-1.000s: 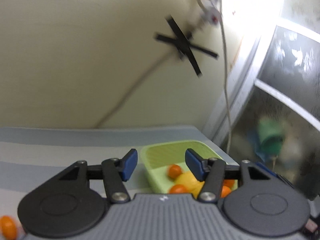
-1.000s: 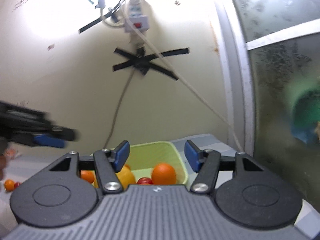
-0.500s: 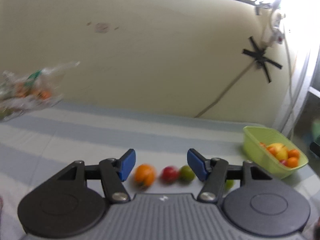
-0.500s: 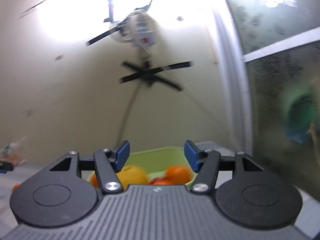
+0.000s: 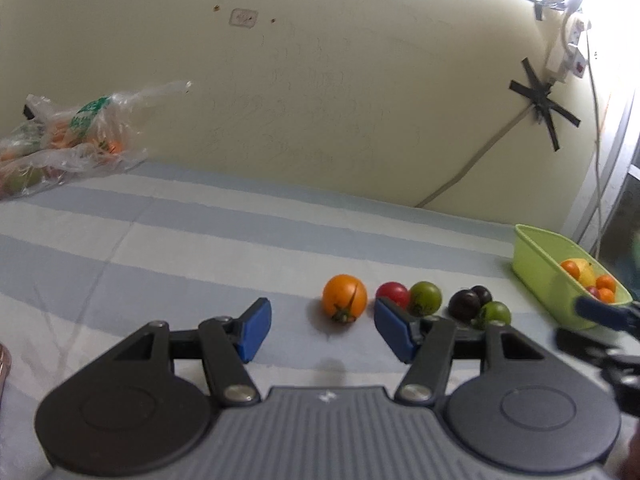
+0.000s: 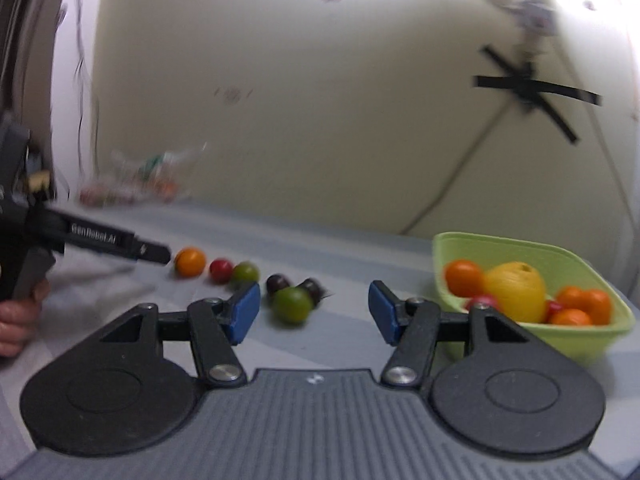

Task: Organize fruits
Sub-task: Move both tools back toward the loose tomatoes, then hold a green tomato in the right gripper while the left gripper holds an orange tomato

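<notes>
Each view comes from a fisheye camera mounted behind its gripper's two fingers, looking forward and slightly downward across a blue-and-white striped cloth [image 5: 192,220] toward a cream wall [image 5: 340,80]. The left wrist view sits low and close to a row of small fruits, with an orange tomato [image 5: 345,297] framed ahead of the left gripper [image 5: 323,330]. The right wrist view looks from further right, with the green basket [image 6: 500,244] near on its right and the right gripper [image 6: 313,312] in the foreground. Both views share the fruit row, the basket, the plastic bag [image 5: 68,140] by the wall, and the black tape cross [image 5: 544,100]. Each view also catches the other gripper at its edge.
</notes>
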A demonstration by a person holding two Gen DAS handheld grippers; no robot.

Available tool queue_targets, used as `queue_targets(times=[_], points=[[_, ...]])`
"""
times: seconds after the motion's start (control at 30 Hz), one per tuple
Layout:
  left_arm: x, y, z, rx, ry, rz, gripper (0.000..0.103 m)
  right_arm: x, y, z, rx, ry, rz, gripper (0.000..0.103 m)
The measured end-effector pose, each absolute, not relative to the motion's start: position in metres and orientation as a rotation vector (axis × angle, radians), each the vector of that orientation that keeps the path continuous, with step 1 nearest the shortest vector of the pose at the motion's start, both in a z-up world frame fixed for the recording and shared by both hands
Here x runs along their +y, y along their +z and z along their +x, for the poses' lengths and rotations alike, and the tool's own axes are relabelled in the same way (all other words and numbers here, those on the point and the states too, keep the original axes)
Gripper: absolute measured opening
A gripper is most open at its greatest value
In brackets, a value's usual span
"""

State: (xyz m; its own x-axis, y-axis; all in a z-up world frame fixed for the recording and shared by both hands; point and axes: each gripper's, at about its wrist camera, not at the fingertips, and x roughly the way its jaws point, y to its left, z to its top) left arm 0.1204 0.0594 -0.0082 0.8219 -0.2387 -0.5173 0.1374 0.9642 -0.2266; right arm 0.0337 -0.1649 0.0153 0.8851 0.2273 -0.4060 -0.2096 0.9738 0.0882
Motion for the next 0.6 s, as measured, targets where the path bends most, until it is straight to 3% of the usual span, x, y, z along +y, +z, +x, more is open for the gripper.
queue_targets(times=[0.2, 0.3, 0.43, 0.47, 0.6], points=[[0.043, -0.005, 0.134, 0.581, -0.234, -0.096, 0.058, -0.146, 0.007, 0.071, 0.538, 0.252, -0.027, 0.059], [0.036, -0.006, 0.146, 0.589, -0.252, -0.076, 0.058, -0.146, 0.001, 0.086, 0.599, 0.261, -0.018, 0.052], [0.03, -0.014, 0.16, 0.655, -0.269, -0.068, 0.043, -0.15, -0.004, 0.096, 0.66, 0.288, 0.021, 0.037], [0.031, -0.014, 0.158, 0.647, -0.271, -0.075, 0.033, -0.15, -0.005, 0.095, 0.659, 0.289, 0.026, 0.033], [0.039, -0.015, 0.151, 0.648, -0.261, -0.095, 0.03, -0.153, -0.002, 0.085, 0.641, 0.279, 0.033, 0.031]])
